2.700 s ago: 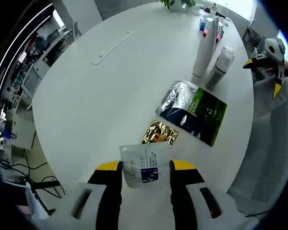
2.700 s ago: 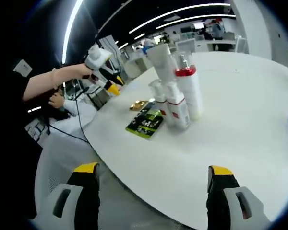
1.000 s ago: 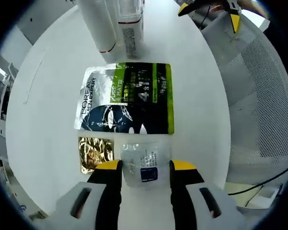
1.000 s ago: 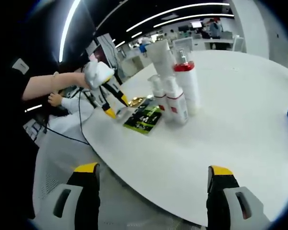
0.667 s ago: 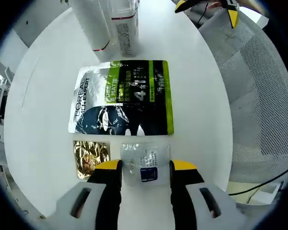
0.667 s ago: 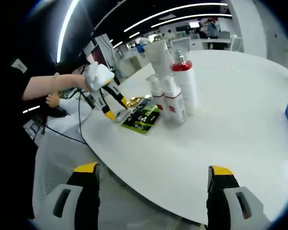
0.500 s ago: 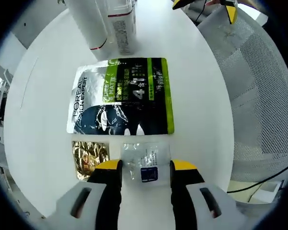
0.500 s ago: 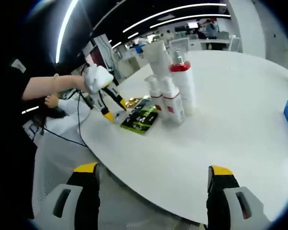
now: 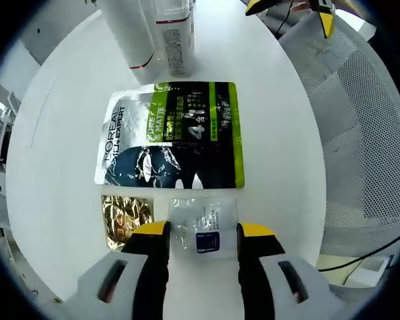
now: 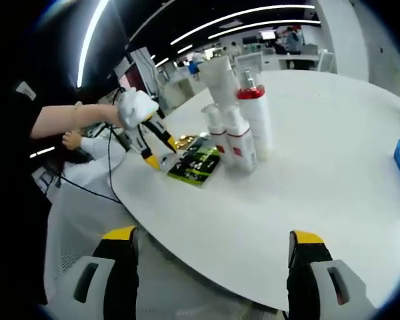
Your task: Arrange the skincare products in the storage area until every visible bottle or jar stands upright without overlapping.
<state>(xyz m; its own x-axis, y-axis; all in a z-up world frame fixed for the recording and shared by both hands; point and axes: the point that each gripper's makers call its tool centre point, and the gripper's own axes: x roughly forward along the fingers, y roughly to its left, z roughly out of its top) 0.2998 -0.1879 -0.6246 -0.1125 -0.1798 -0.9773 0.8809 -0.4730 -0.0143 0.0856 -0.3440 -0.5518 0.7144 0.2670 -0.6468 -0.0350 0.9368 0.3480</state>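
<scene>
A small clear plastic sachet with a blue label (image 9: 202, 230) sat between the yellow-tipped jaws of our left gripper (image 9: 202, 233), at the near edge of the round white table (image 9: 67, 133). The jaws were closed onto its two side edges, and it lay low over the tabletop; whether it touched, we could not tell. Just left of it lay a crinkled gold foil sachet (image 9: 125, 215), and just beyond, a flat black, green and silver face-mask pouch (image 9: 173, 137). At the pouch's far end stood the upright white bottles and tube (image 9: 157, 33), close together.

We judged the sachet light, soft and slippery, likely to buckle under a hard squeeze; its stiffer sealed edges looked the best place to hold. The standing bottles looked tall and easy to topple.

Our right gripper (image 10: 213, 267) hung off the table's edge, jaws wide apart and holding nothing, looking across at the red-collared bottle group (image 10: 243, 127) and the left gripper (image 10: 150, 137).
</scene>
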